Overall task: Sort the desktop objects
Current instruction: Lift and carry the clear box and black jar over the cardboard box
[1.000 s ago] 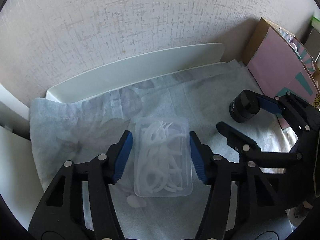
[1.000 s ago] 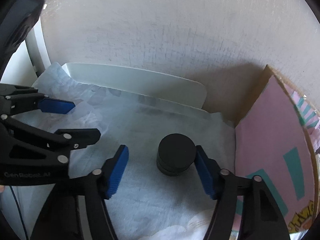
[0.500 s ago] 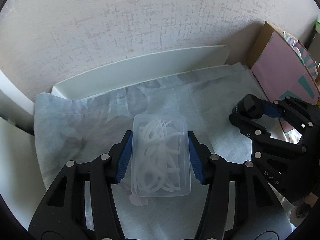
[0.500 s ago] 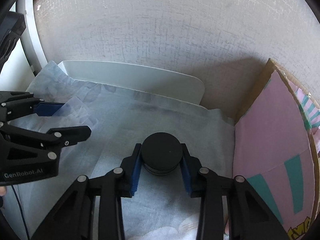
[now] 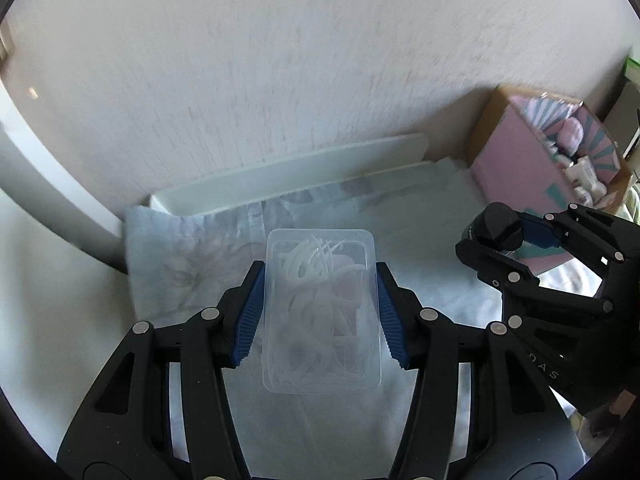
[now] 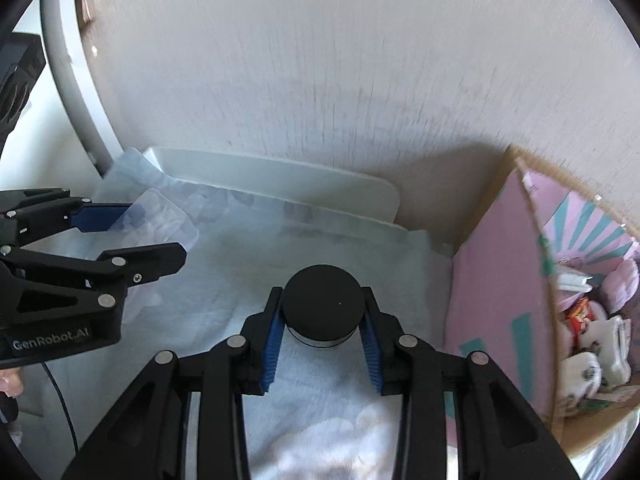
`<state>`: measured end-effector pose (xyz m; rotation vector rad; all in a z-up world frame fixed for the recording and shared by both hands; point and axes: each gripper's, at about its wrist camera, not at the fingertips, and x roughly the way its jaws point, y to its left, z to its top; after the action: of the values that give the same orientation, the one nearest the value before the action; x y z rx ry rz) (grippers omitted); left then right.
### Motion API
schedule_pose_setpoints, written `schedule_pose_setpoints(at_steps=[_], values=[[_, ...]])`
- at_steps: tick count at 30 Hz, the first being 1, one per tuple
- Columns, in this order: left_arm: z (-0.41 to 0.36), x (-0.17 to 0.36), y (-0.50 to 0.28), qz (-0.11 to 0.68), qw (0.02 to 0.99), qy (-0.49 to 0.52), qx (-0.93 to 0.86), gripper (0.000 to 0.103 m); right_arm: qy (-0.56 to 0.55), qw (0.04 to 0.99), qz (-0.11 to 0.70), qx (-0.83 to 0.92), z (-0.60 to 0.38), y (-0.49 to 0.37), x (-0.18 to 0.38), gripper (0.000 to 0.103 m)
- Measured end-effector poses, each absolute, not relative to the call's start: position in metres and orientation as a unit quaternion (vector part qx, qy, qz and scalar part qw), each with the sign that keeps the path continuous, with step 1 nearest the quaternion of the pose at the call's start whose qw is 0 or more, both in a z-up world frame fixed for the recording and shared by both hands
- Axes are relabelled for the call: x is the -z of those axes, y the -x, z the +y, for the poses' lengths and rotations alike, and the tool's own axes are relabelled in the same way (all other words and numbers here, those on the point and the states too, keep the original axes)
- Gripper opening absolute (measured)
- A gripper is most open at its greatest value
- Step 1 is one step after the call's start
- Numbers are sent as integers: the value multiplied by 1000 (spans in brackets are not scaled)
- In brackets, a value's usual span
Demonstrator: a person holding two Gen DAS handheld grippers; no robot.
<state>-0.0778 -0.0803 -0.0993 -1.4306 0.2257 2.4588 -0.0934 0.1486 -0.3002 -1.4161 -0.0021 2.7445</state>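
A clear plastic box (image 5: 320,308) of white floss picks sits between the blue pads of my left gripper (image 5: 319,272), which is shut on its long sides and holds it above the pale blue cloth (image 5: 420,216). My right gripper (image 6: 322,294) is shut on a round black jar (image 6: 322,304), its pads pressing the sides just under the lid. From the left wrist view the right gripper (image 5: 500,236) and the jar (image 5: 496,222) are at the right. Seen from the right wrist, the left gripper (image 6: 152,228) with the box (image 6: 168,220) is at the left.
A white tray (image 6: 280,176) leans along the textured wall behind the cloth. An open pink cardboard box (image 6: 500,280) holding several small items stands at the right. A white curved frame (image 6: 76,92) rises at the left. A person's fingertip (image 6: 8,384) shows at the left edge.
The right jaws closed on the black jar and the left jaws tightened on the clear box. Both grippers then rose from the cloth with their loads; more of the pink box shows.
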Motion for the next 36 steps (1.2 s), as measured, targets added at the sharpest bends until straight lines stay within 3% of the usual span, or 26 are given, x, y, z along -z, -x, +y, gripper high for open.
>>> schedule_pose_setpoints(at_steps=[12,20,27,36], values=[[-11,12,75,78,176,452,-871,50,437,54,11,-898,203,39,207,33],[69,-16,78,82,227,426,-872,50,421,118,22,-899,283,3,174,33],[134,-21,83,94,261,421,-863,50,423,158,40,-891,348,-18,169,33],[186,15,104,98,259,447,-851,50,448,180,61,-874,406,-23,194,33]])
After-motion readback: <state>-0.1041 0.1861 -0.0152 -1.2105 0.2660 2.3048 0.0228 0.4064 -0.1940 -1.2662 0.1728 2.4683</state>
